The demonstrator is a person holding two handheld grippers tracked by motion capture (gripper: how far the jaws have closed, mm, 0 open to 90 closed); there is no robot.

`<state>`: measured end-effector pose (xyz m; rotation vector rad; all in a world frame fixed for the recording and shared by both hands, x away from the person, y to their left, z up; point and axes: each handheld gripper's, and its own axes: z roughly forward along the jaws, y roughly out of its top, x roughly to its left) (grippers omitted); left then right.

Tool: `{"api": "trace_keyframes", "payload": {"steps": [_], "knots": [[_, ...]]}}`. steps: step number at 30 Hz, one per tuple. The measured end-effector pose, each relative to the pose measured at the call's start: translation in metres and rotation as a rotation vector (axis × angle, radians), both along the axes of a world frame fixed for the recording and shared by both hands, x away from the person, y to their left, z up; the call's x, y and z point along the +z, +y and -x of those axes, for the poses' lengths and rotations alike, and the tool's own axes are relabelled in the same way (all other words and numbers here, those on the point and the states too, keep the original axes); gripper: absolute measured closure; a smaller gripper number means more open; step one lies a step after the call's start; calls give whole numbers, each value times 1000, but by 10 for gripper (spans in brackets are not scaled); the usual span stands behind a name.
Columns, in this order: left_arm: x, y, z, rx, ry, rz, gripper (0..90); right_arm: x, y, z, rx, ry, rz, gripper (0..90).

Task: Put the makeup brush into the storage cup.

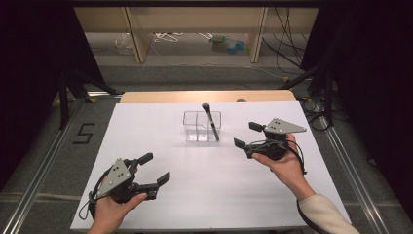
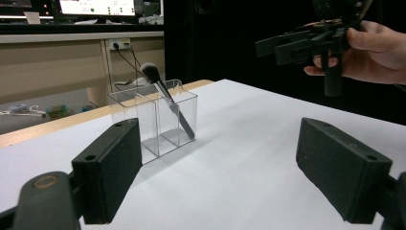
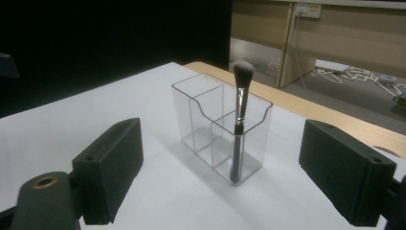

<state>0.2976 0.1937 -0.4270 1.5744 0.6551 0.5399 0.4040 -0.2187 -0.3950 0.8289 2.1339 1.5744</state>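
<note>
A clear box [image 1: 202, 126] with 2 compartments stands on the white table [image 1: 160, 146], toward its far middle. A makeup brush [image 1: 211, 121] leans in the right compartment, bristles up. The left tongs [image 1: 155, 171] and right tongs [image 1: 247, 135] are both held wide open above the table, gripping nothing.

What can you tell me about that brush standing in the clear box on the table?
The makeup brush has a fluffy grey-tipped head, a shiny metal ferrule and a slim dark handle. It stands head up in the right-hand compartment of the clear plastic organizer, its handle end on the floor of that compartment, leaning against the rim with its head well above the box. Nothing else touches it; both grippers are held apart from it, jaws open.
</note>
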Motion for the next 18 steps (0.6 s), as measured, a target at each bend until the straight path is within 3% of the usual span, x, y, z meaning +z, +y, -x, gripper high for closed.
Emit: {"api": "trace_keyframes", "payload": {"steps": [4,7,17,18], "knots": [[0,1,-1,2,-1,0,158,0,-7,10,13,-20,2,160],[0,1,-1,9,4,7,158,-2,-10,16,25,-21,-35,160],[-1,5,-3,17,-7,-2,158,-9,-23,41,51,-19,-35,160],[-1,5,-4,18,-7,-2,158,-11,-24,43,46,-37,-38,160]]}}
